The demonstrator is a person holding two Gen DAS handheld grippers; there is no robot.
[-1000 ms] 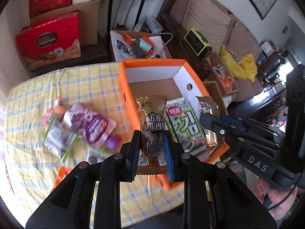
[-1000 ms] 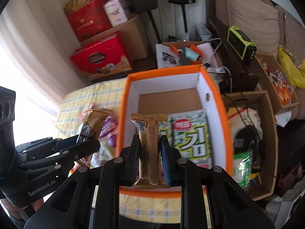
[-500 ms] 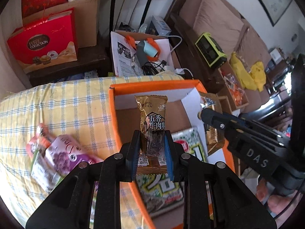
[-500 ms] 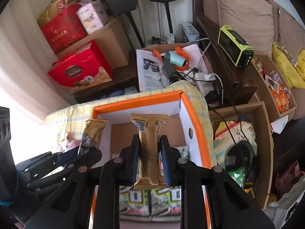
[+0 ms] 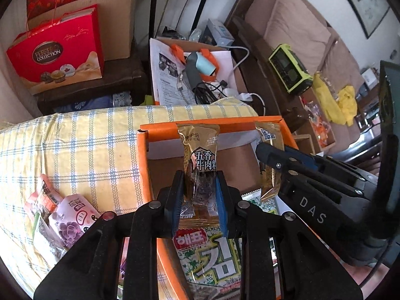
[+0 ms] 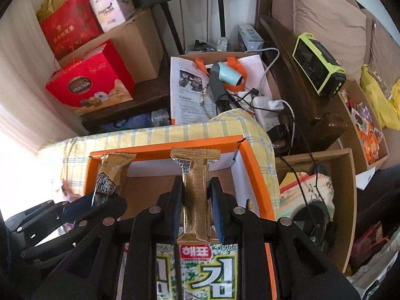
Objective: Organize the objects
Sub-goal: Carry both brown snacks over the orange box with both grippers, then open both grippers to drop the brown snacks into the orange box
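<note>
Counter under a yellow checked cloth (image 5: 82, 145); landmark is the orange-rimmed white cardboard box (image 5: 143, 165) standing on it.

Progress, as a judgement: partway. Inside the box, at its near end, lies a green-and-white seaweed snack pack (image 5: 212, 257); the far half shows bare brown floor. Outside the box, to its left on the cloth, a purple-and-pink grape pouch (image 5: 72, 225) and other small packets beside it are not yet boxed. Two more items are in transit.

Left gripper (image 5: 198, 195): jaws clamped on a gold beef-jerky packet (image 5: 200, 150), held upright over the box's interior. Right gripper (image 6: 196, 205): jaws clamped on a second gold foil packet (image 6: 196, 175), seam side facing the camera, also upright over the box, nearer its right wall.

Change against a second ago: both grippers have travelled forward over the box toward its far wall. The seaweed pack, then ahead of the jaws, now sits under them. Both grips unchanged; nothing released.
</note>
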